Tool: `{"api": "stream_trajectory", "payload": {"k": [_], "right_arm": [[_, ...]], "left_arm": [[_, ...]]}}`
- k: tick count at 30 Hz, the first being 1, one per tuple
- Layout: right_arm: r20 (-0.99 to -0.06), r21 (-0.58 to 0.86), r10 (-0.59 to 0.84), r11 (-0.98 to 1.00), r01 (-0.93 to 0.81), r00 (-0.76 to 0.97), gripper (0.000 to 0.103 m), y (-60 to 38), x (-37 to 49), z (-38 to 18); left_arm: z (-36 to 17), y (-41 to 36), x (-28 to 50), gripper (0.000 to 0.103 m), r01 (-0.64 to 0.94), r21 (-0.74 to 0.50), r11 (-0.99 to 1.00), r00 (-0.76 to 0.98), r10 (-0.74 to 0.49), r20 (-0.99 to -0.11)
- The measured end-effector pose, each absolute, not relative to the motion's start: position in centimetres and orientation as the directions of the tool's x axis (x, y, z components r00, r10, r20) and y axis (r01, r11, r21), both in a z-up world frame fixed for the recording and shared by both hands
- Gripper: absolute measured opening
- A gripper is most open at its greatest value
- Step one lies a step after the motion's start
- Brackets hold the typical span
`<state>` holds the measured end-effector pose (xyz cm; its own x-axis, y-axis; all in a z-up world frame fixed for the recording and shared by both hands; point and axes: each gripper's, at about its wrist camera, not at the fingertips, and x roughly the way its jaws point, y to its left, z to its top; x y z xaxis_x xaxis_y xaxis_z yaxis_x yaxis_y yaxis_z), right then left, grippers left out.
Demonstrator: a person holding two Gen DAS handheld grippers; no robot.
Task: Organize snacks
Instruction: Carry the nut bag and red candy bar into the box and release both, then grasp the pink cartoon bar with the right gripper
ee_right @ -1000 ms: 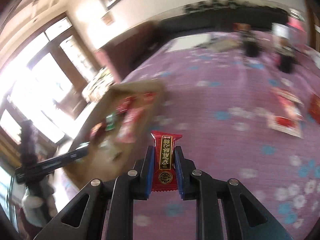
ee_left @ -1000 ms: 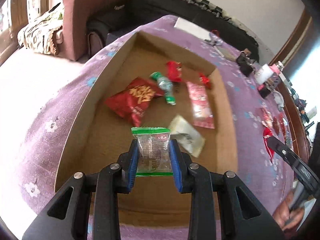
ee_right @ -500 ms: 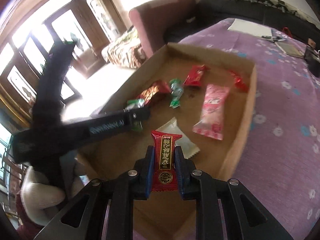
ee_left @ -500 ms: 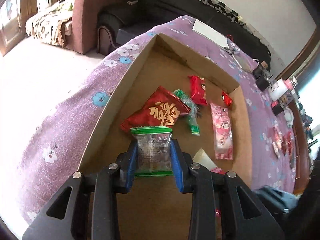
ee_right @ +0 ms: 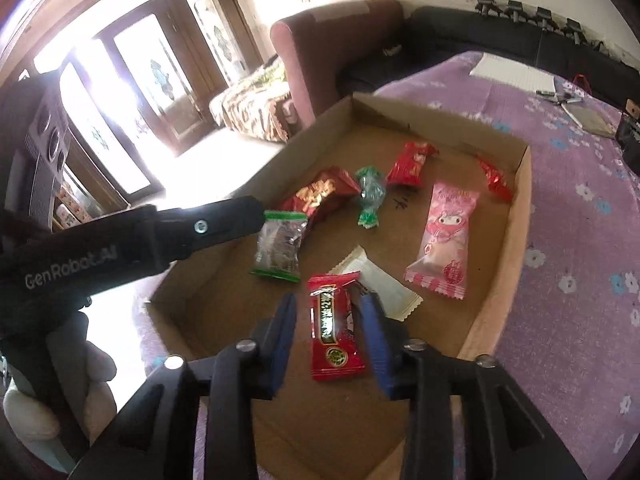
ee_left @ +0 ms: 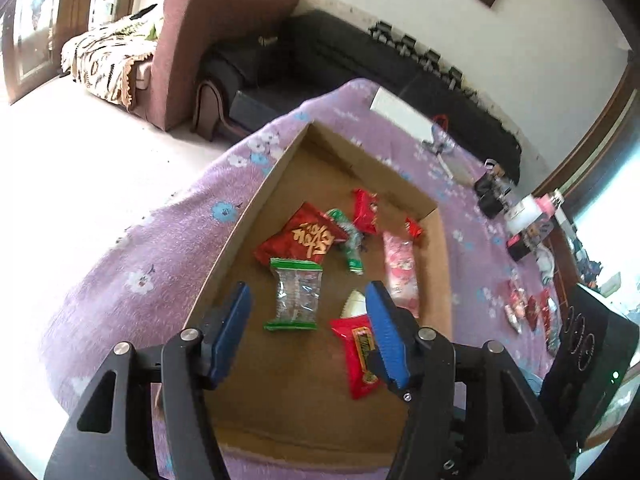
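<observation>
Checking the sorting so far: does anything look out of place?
Mostly tidy: eight snacks lie loose in the cardboard box. A few red packets remain out on the purple cloth, unsorted.

Maroon armchair [ee_left: 208, 40], black sofa [ee_left: 360, 68]

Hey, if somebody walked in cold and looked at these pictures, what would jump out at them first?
Probably the shallow cardboard box on the purple flowered cloth, strewn with bright snack packets. Next, both grippers over its near end, jaws just opened: the right gripper around a red candy bar, the left gripper beside a clear green-edged packet. Both snacks lie released in the box.
</observation>
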<state>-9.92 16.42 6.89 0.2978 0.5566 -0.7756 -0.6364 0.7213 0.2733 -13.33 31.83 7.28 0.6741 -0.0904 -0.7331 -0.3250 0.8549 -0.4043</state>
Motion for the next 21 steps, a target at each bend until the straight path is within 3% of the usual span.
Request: {"api": "stream_trajectory", "payload": {"k": [6,10,21], "right_arm": [[-0.721,0.316,0.592,0.744,-0.589,0.360,0.038,11.1,-10.1,9.0],[-0.702,0.314,0.565,0.792,-0.523,0.435,0.044,5.2,-9.7,9.9],[-0.738,0.262,0.229,0.964,-0.044,0.635,0.049,-17.0,-3.0,8.5]], "left_arm": [[8.5,29.2,-14.6,0.059,-0.290,-0.422,0.859,0.707,-0.105,-0.699],[9.4,25.9,-14.7,0.059,-0.210,-0.403,0.891,0.722,-0.137,-0.678],[9.2,18.3,-13.8,0.059,-0.051,-0.347,0.937,0.683,-0.221,-0.696]]}}
